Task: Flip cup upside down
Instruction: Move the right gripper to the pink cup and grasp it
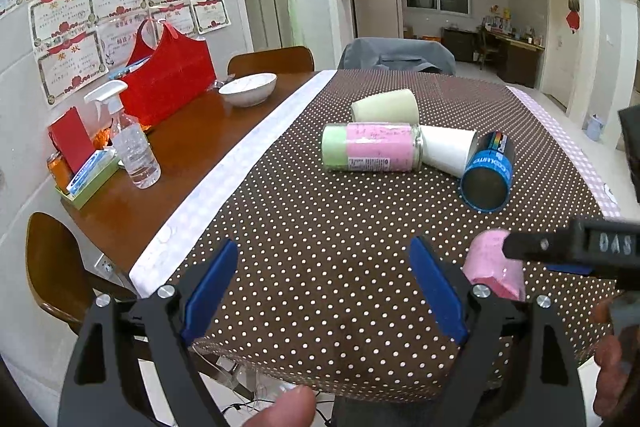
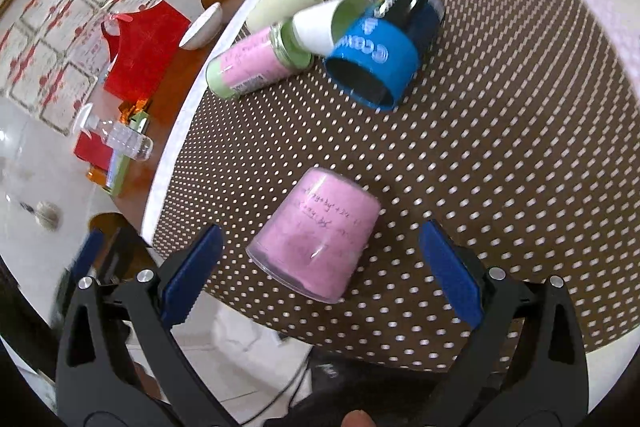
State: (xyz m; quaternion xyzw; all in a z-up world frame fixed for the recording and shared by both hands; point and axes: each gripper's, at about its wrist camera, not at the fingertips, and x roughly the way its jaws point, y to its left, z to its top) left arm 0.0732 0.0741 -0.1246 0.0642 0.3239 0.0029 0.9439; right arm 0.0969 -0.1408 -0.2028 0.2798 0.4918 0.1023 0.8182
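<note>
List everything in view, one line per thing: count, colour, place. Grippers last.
pink cup: 1, pink, wide end down on the dotted cloth near the front edge, between the right gripper's open fingers
jar: 1, pink and green, on its side mid-cloth
pale green cup: 1, on its side behind the jar
white cup: 1, on its side between jar and blue can
blue can: 1, blue and black, on its side, right of the white cup
tablecloth: 1, brown with white dots, over the table
bowl: 1, white, on bare wood
red bag: 1, near the wall
spray bottle: 1, clear, left table edge
left gripper: blue pads, open, over the near cloth
right gripper: blue pads, open
</note>
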